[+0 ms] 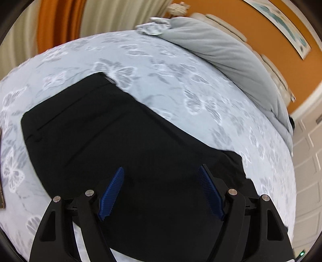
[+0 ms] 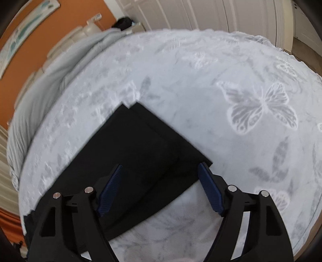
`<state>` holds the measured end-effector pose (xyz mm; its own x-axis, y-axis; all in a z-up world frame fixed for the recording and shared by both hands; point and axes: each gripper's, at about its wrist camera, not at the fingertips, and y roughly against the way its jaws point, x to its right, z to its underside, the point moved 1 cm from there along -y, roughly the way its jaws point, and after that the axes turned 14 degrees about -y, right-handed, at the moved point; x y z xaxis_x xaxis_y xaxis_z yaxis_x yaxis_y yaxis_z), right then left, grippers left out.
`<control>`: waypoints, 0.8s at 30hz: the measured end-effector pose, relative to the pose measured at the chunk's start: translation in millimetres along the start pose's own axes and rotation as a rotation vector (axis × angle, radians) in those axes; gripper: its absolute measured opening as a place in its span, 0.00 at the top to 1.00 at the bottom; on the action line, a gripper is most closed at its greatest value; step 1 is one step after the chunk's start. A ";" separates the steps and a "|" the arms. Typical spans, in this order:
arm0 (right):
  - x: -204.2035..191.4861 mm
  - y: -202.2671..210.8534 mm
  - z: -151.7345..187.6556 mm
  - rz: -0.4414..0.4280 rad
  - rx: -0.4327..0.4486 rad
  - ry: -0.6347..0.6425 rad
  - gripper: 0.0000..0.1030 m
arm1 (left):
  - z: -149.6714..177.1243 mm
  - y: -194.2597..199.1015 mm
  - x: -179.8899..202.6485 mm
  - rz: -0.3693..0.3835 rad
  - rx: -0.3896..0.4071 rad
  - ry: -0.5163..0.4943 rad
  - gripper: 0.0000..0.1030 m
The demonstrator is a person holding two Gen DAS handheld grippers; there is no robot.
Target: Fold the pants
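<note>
Pants, black, lie flat on the bed, spread over a pale blue cover printed with white and grey butterflies. Left claw hovers above the dark cloth, its blue ribbed pads set wide apart with nothing between them; beneath it the fabric runs toward the waistband end, where a pocket seam shows. Right claw likewise stands spread and holds nothing, poised over the hem end of the pants, whose two leg ends lie one upon the other with the corners slightly offset; the right-hand pad sits just over the near corner of the hem. Beyond the garment, a large butterfly motif marks the bare cover. Farther off, a rumpled grey blanket is heaped along the bed's edge, against an orange wall bearing a framed picture, with white panelled doors and curtains behind.
</note>
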<state>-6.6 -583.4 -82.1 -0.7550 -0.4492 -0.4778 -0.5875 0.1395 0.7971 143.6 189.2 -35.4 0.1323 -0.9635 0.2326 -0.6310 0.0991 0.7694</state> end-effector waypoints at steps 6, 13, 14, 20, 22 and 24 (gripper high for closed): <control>0.3 -5.3 -10.3 -0.099 -0.045 -0.024 0.96 | 6.0 -13.7 26.9 0.037 -0.035 -0.049 0.29; 33.1 -5.4 -16.9 0.029 -0.042 -0.030 0.89 | 8.3 -14.1 36.7 0.051 -0.033 -0.074 0.29; 29.9 2.2 -17.4 0.028 -0.011 -0.022 0.84 | 9.0 -14.7 37.4 0.049 -0.038 -0.075 0.29; 34.6 16.3 -14.4 0.043 -0.024 -0.067 0.23 | 6.4 -12.8 28.7 0.042 -0.038 -0.049 0.29; 36.4 6.1 -2.1 0.013 -0.052 -0.079 0.26 | 5.1 -15.6 17.1 -0.013 -0.058 -0.029 0.29; 20.4 2.0 2.4 0.007 -0.044 0.017 0.29 | 4.9 -21.8 -0.6 -0.057 -0.095 0.008 0.29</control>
<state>-23.9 -590.1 -91.2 -0.7533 -0.4637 -0.4663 -0.5687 0.1033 0.8160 153.5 186.3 -55.2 0.1722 -0.9663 0.1915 -0.5468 0.0680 0.8345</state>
